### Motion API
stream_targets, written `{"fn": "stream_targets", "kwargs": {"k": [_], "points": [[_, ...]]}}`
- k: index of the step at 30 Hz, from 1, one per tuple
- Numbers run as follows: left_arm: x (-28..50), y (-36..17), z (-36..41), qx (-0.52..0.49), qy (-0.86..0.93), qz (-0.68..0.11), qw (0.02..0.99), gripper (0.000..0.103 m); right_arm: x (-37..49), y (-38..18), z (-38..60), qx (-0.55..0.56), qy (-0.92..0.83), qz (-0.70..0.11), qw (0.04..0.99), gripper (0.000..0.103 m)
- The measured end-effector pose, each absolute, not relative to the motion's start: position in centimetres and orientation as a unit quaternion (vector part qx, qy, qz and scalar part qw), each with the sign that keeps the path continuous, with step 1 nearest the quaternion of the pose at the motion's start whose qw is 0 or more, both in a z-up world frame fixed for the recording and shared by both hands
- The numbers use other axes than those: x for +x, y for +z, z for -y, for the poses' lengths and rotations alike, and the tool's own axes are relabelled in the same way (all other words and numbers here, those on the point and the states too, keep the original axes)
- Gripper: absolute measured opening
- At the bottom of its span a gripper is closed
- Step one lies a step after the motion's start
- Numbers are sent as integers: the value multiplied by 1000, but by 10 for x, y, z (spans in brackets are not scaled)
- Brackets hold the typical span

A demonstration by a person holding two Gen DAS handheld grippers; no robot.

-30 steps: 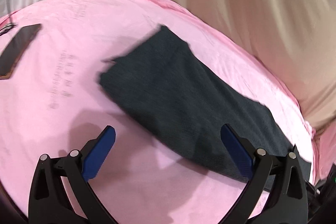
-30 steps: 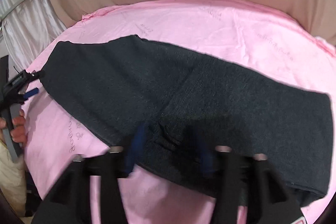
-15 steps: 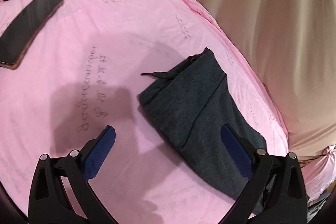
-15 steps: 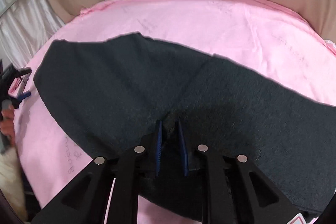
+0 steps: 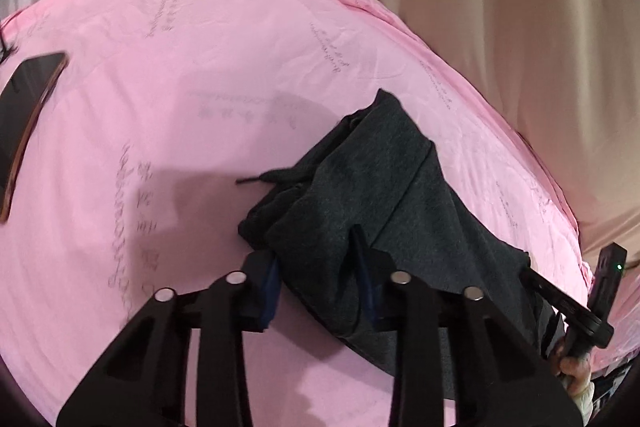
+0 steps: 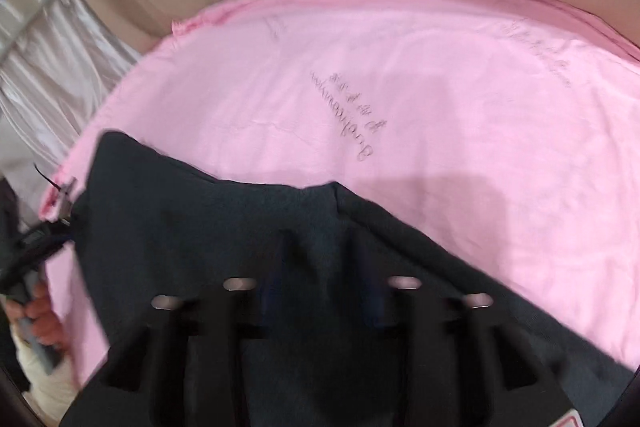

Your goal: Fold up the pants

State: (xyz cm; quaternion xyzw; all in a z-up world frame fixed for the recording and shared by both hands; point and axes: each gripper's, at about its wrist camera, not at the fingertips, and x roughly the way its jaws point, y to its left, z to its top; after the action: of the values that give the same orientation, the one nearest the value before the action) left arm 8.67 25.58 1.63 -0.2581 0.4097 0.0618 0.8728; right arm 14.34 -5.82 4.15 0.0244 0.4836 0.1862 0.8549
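Pink sheeting (image 5: 168,131) covers the desk. Your left tool (image 5: 316,279) is clamped on a bunch of the dark pants (image 5: 384,195) at the drawstring end; your right tool (image 6: 320,291) appears shut on cloth, though blurred. Lift both evenly and keep edges aligned. From the left wrist, the pants' length runs upper-left to lower-right.

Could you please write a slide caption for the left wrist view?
Left gripper clamps a bunched end of the dark pants on the pink sheet; a phone lies at left.
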Motion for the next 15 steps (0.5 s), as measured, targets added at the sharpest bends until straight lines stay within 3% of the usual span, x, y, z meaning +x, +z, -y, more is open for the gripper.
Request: {"fn": "stream_targets", "kwargs": {"k": [3,6,7,8,10,11,12,15], "points": [[99,23,-254,-240,54,-402,882,23,142,60,60,26,177,-432,884,3],[105,24,-251,-222,61,-390,892,26,162,26,63,25,168,-484,858,4],[104,21,-252,-228,64,-392,889,27,158,31,69,39,166,-470,866,5],[99,21,-253,-233,63,-391,888,29,155,37,73,50,161,-474,864,12],[80,30,-255,-223,71,-377,896,47,135,60,80,52,156,-440,883,17],[69,34,-257,-218,86,-364,901,76,123,69,83,54,161,-422,891,26],[58,38,-261,-220,102,-348,906,97,109,77,86,61,165,-408,896,36],[45,35,-272,-271,97,-343,894,98,79,81,85,74,187,-405,892,43]]}}
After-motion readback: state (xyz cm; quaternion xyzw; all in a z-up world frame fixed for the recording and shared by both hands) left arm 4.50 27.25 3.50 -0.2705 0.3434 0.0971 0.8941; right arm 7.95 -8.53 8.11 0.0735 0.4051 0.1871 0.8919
